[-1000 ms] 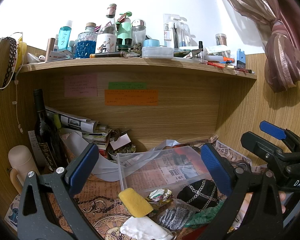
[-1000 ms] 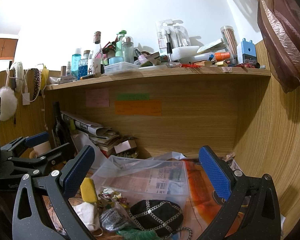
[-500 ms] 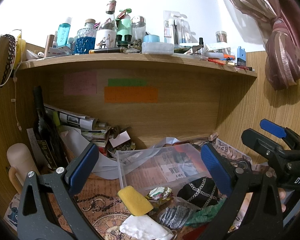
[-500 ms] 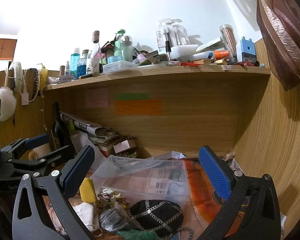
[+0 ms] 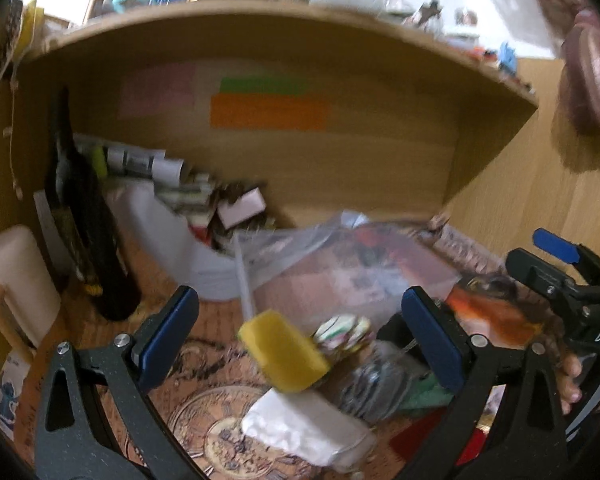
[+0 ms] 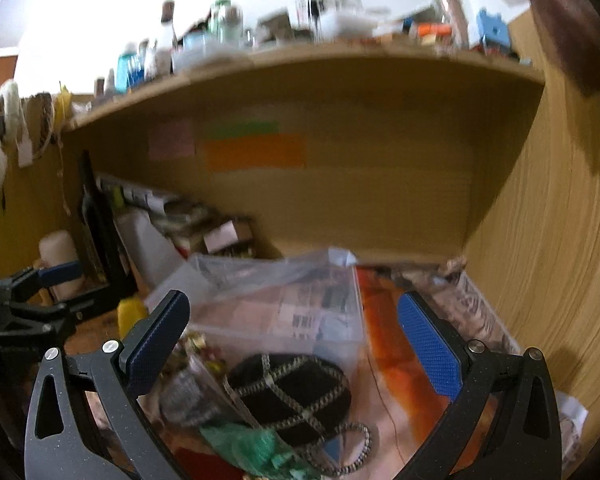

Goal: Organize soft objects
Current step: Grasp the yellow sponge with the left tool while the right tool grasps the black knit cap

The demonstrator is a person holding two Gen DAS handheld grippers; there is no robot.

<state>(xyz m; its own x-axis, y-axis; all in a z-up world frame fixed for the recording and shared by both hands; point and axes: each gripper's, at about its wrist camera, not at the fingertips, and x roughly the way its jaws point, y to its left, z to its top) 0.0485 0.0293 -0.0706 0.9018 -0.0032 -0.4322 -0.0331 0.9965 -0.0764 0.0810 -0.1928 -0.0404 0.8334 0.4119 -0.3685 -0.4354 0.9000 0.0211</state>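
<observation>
Both views are blurred by motion. My left gripper is open over a yellow sponge, with a white cloth below it and a small patterned pouch and a grey bagged item to the right. My right gripper is open above a black pouch with a chain strap; green fabric lies in front of it. A clear plastic box stands behind the pile; it also shows in the left wrist view. Nothing is held.
A wooden desk nook with a cluttered shelf above. A dark bottle, a cream mug and stacked papers stand at the left. A wooden wall closes the right. The right gripper shows in the left view.
Both grippers have dropped and tilted down toward the pile. The soft objects now sit higher and larger in both views. The jaws stay open.
</observation>
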